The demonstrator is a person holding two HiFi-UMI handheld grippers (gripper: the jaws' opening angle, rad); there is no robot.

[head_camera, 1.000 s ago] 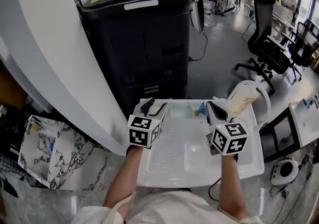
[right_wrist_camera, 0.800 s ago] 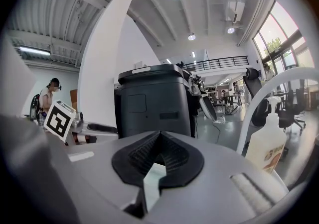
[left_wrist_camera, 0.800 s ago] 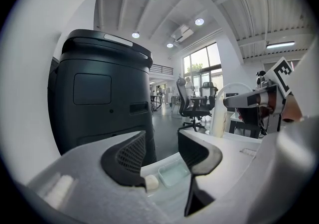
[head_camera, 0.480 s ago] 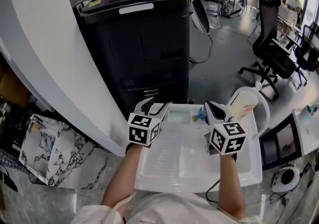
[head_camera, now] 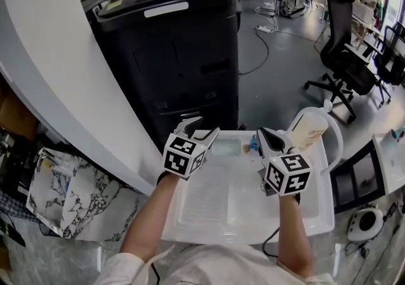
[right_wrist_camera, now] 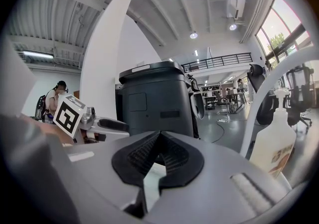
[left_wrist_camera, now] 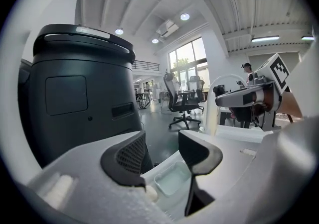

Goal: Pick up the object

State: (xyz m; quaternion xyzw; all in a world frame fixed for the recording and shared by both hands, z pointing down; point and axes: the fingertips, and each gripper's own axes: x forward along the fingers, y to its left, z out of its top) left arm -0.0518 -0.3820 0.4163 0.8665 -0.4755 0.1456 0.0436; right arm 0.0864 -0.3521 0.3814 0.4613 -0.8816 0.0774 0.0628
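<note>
White moulded tray (head_camera: 234, 214) in front of the person, ribbed along its left half. Both grippers are held low over its far half.

Left gripper (head_camera: 201, 130): over the tray's far left part, tilted toward the far edge. In the left gripper view (left_wrist_camera: 162, 151) the claw stands wide, black pads well apart, with nothing between them. Open floor and a bit of the tray show through the gap.

Right gripper (head_camera: 264, 133): over the far right part of the tray. In the right gripper view (right_wrist_camera: 159, 137) the claw is closed, the ribbed pads meeting at the tips and holding nothing.

Clear dish (head_camera: 226, 145): small, rectangular and shallow, sitting at the tray's far edge about midway along it, between the two grippers and touched by neither. The left gripper view shows it (left_wrist_camera: 173, 178) low, just beyond the pads.

Blue piece (head_camera: 254, 144): just right of the dish at the far edge, partly hidden behind the right gripper. Shape not readable.

Bottle (head_camera: 309, 130): pale, with an orange-brown label, at the tray's far right corner, under a white hoop (head_camera: 338, 135). It is upright in the right gripper view (right_wrist_camera: 273, 146).

Beyond the far edge is a big black machine (head_camera: 171, 49) on the grey floor. A black office chair (head_camera: 345, 56) stands to its right. A marble-patterned slab (head_camera: 63, 192) lies off the tray's left edge.
</note>
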